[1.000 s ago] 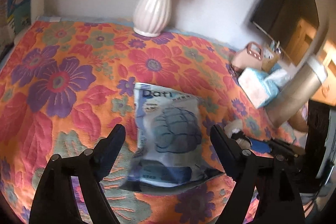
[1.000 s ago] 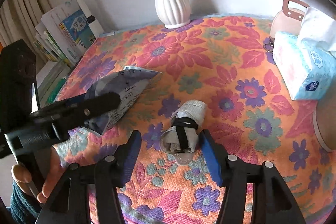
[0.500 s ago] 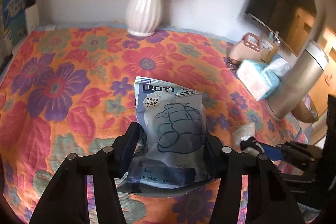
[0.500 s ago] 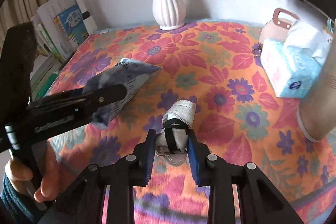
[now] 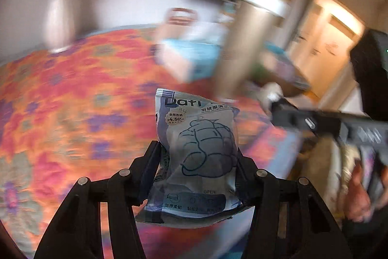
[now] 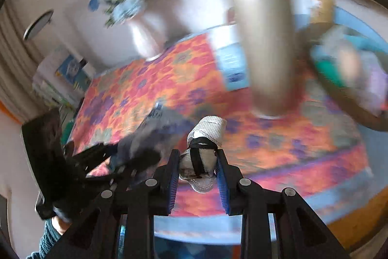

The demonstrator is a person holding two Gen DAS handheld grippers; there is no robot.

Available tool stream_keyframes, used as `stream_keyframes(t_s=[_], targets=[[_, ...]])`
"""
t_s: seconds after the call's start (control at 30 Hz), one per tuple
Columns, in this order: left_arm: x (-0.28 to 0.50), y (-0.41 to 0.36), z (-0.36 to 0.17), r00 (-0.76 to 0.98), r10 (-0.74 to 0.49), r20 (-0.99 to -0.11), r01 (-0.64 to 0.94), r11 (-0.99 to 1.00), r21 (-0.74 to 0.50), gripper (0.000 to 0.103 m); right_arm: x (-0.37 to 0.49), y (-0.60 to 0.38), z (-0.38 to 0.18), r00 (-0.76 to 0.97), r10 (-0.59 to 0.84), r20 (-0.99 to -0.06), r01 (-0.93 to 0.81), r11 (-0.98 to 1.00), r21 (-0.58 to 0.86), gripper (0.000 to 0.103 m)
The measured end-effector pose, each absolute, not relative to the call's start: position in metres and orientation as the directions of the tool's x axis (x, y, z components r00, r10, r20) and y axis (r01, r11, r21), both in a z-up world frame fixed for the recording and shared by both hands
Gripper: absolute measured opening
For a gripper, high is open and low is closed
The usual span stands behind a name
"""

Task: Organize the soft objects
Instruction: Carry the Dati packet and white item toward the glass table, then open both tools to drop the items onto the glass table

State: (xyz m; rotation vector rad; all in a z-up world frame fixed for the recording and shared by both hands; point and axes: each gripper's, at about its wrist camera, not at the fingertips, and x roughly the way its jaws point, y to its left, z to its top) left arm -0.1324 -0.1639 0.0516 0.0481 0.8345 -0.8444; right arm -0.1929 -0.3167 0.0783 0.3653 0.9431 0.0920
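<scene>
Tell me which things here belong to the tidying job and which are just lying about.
Job: soft blue-grey printed pouch, in left gripper; rolled white cloth bundle with black strap, in right gripper.
Lying about: white ribbed vase; tall gold tumbler; blue tissue box.

Motion blur smears the vase (image 5: 60, 16), tissue box (image 5: 191, 60) and metal canister (image 6: 264, 45).
</scene>
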Motion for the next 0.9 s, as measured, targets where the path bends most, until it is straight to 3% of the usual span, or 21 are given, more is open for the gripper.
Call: stream_keyframes(t_s=[0.2, 0.43, 0.7, 0.9], targets=[[-0.168, -0.227, 0.082, 0.215, -0.74, -0.637, 0.828, 0.484, -0.283, 0.053, -0.231, -0.392, 0.109, 0.656, 0.139, -0.742, 0.205, 0.913, 0.352, 0.028], [-0.166, -0.306, 0.115, 0.155, -0.791, -0.592, 0.86, 0.404, -0.313, 0.053, -0.254, -0.469, 0.139, 0.723, -0.01, -0.69, 0.329, 0.884, 0.332, 0.028], [-0.123, -0.406, 0.139, 0.427, -0.679, -0.597, 0.746, 0.637, -0.192, 0.053, -0.233, -0.549, 0.165, 0.757, -0.12, -0.643, 0.425, 0.837, 0.344, 0.028], [-0.098, -0.462, 0.132, 0.587, -0.541, -0.602, 0.657, 0.753, -0.036, 0.053, -0.191, -0.603, 0.145, 0.715, -0.139, -0.685, 0.513, 0.77, 0.38, 0.028]])
